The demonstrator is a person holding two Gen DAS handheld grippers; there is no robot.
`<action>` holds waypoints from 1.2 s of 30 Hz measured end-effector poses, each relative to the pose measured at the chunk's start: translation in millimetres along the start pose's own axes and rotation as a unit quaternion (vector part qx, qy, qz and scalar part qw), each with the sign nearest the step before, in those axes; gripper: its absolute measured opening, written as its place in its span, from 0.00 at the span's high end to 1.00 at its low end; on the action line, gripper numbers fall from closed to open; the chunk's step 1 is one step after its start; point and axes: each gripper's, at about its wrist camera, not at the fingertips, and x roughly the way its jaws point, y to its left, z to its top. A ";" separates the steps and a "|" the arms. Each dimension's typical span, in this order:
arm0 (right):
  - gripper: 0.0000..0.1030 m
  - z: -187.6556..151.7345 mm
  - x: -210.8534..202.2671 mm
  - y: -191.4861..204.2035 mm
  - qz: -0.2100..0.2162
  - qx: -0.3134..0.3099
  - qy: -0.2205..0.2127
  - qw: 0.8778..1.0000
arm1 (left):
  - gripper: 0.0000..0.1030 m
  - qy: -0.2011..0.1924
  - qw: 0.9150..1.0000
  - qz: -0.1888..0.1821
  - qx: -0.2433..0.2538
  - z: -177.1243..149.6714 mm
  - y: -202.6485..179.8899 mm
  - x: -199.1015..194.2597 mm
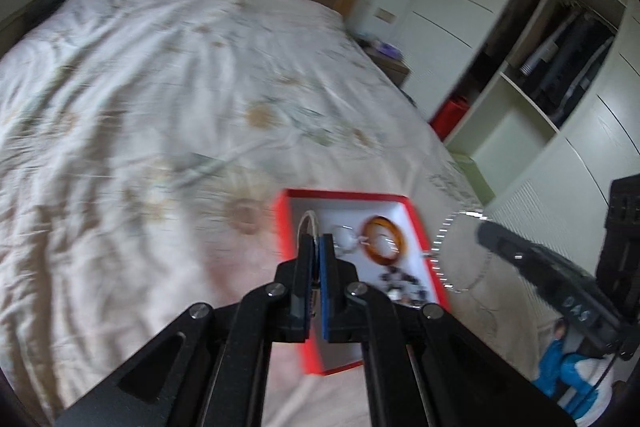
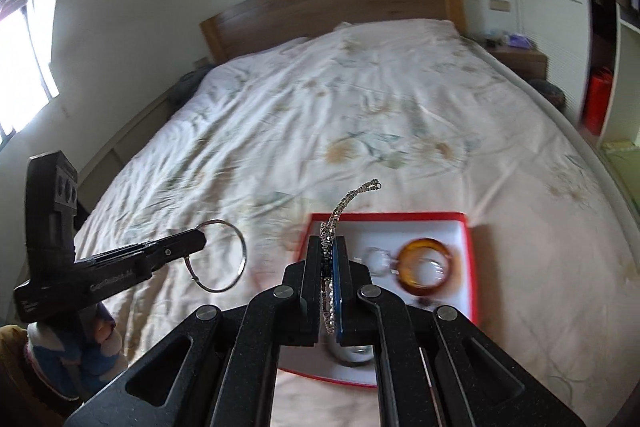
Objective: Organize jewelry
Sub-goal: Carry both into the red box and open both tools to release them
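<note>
I've got left gripper (image 2: pixel 202 241) clamped on silver ring (image 2: pixel 224 255), right gripper (image 2: pixel 328 247) clamped on rhinestone chain (image 2: pixel 348 201), both above red box (image 2: pixel 468 259); next, lower and release inside.

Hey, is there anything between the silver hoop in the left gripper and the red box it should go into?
Nothing visible. The left gripper holds the silver hoop over bare bedspread, left of the red box, which lies open with free white floor inside.
</note>
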 end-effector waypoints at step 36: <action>0.65 -79.2 57.5 -85.1 -0.054 0.063 0.083 0.993 | 0.65 0.113 0.993 0.019 0.010 -56.3 -24.4 118.7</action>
